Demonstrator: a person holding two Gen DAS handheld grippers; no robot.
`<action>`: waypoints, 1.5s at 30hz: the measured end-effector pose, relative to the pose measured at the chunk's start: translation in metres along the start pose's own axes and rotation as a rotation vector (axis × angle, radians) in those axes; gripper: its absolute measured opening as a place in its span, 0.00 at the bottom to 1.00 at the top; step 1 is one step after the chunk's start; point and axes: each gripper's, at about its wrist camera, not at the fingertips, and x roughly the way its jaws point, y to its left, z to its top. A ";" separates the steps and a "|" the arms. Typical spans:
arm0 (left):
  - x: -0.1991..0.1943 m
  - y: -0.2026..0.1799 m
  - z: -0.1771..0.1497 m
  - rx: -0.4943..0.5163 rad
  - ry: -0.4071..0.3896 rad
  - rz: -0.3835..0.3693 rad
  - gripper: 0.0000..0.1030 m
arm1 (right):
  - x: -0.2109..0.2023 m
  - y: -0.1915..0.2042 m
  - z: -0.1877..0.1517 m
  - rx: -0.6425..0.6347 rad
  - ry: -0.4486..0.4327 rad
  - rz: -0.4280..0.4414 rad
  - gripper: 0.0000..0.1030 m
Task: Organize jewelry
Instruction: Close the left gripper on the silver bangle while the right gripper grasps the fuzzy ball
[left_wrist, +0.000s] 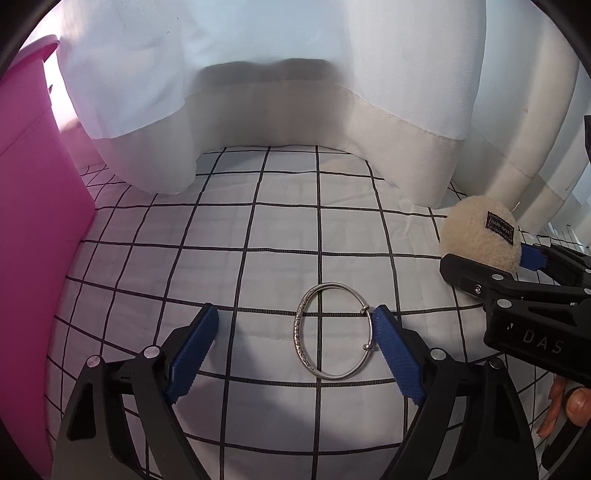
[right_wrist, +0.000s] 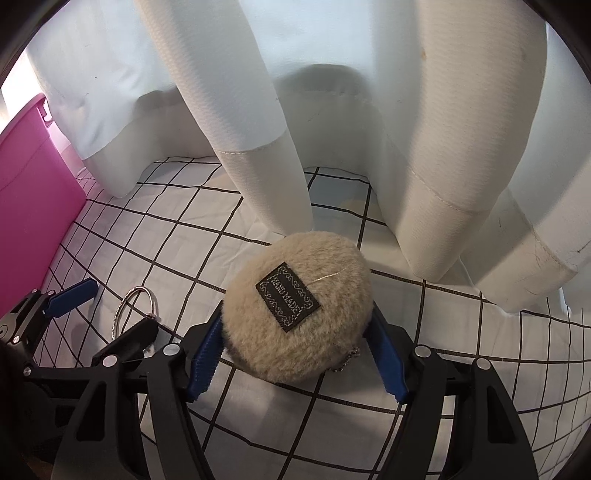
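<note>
The silver bangle lies flat on the grid-patterned cloth in the lower middle of the left wrist view, between the 2 blue pads of the left gripper. The gripper is released: its left pad stands well clear of the ring, while the right pad sits just beside the ring's rim near the small sliding clasps — whether it touches there cannot be told.

To the right, the fluffy cream pouch with a dark woven label rests on the cloth in the centre of the right wrist view. The right gripper straddles its lower half; the left pad appears to press into the fur and the right pad lies at its edge, so it seems to be grasping the pouch, though the pile hides how firm the contact is. A short bead chain trails from the pouch's lower right.

The bangle is likely light, rigid and slippery, and thin enough to skid on the cloth, so pinching across its diameter, clear of the clasps, looks safest. The pouch looks soft and compressible; a squeeze across its middle should hold.

A pink bin stands at the left edge, and white curtains hang behind.
</note>
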 end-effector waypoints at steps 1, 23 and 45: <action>-0.001 0.001 -0.001 0.003 -0.004 0.001 0.74 | 0.000 0.001 -0.001 -0.001 0.000 -0.005 0.62; -0.037 -0.002 -0.043 -0.018 -0.029 -0.060 0.40 | -0.041 -0.004 -0.047 0.046 -0.024 0.028 0.52; -0.158 0.014 -0.037 -0.050 -0.158 -0.078 0.40 | -0.160 0.010 -0.071 0.035 -0.114 0.009 0.53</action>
